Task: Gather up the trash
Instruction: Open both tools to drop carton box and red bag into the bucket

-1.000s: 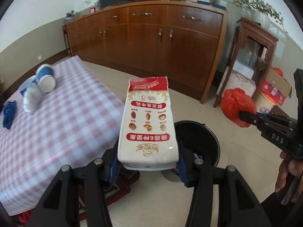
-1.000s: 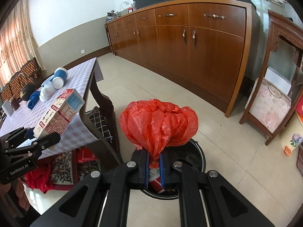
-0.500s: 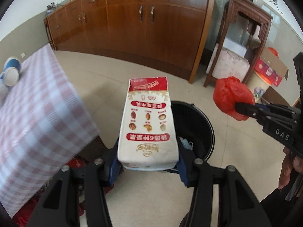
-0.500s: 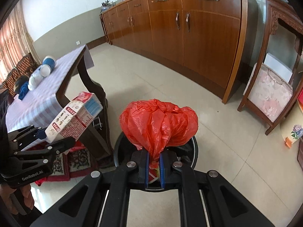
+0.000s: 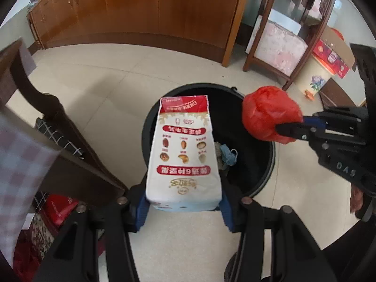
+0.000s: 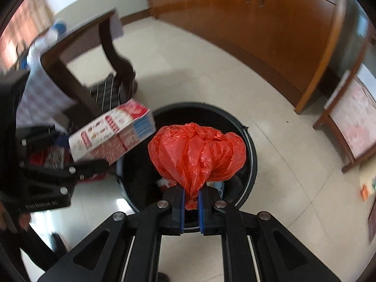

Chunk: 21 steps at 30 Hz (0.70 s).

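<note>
A milk carton is pinched in the left claw, a red bag in the right claw; both should be released once centred above the black bin

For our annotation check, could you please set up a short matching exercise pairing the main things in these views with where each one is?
Things:
1. carton
2. red bag
3. bin
4. blue mask

Places:
A. on the floor
B. in the right hand-held gripper
C. inside the bin
D. in the left hand-held gripper

Pairs: 1-D, 2-B, 3-A, 4-C
</note>
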Available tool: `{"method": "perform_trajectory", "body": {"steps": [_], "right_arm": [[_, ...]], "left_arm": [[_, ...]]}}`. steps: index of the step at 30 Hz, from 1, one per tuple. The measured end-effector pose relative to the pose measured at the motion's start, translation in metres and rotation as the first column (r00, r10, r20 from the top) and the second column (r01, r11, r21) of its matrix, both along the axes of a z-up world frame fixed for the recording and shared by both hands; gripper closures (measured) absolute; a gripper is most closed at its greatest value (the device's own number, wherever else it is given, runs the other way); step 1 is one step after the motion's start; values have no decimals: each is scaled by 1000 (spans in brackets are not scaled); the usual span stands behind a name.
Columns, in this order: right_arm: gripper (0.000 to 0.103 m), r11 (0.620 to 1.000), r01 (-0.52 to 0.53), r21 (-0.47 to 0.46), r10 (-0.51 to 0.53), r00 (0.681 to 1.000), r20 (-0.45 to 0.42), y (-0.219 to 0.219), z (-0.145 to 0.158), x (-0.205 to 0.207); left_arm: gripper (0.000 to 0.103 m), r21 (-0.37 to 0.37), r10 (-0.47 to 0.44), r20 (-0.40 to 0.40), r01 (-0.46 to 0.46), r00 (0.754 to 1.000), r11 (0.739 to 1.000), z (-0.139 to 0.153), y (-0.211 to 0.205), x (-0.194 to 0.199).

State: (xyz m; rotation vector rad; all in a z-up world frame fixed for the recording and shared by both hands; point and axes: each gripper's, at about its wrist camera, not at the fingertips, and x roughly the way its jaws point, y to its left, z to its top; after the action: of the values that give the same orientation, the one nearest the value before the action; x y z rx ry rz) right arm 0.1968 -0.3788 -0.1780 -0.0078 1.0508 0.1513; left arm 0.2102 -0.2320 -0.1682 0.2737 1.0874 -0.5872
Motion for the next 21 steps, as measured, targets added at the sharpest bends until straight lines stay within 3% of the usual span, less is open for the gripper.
{"method": "perform_trajectory", "body": {"steps": [4,5,6,7,8,9,12,16,21], "right_arm": [[94,997,-72,-1,72,996,-57,-2,-27,18],[93,996,-83,-13,82,995,-63,-2,-33,21],[85,995,-89,-35,87,994,-69,-2,-40,25],[49,994,-94,-50,89,992,-90,-3,-49,27],[26,994,-81,-73,74,993,-95,-4,-52,28],[6,995,-62,-82,56,996,-71,-8,-52,27],[6,995,-34,-91,31,999,-41,-16,-46,24],[0,996,1,-92,-3,1000,-22,-23,-36,17],[0,994,10,-110,-7,1000,24,-18,-17,3]], "left_arm": [[50,14,-32,-59,33,998,999,-24,-14,13],[46,5,-39,-77,39,996,999,-30,-17,16],[43,-7,-30,-80,30,996,1000,-32,-18,18],[35,14,2,-61,-1,998,1000,-36,-19,20],[22,36,38,-41,-37,998,999,-39,-18,21],[19,19,69,-35,-68,997,998,-38,-15,20],[3,31,111,-5,-110,994,993,-34,-13,15],[3,34,124,32,-125,992,992,-22,-8,4],[3,28,129,66,-131,990,991,-4,-2,-7]]}}
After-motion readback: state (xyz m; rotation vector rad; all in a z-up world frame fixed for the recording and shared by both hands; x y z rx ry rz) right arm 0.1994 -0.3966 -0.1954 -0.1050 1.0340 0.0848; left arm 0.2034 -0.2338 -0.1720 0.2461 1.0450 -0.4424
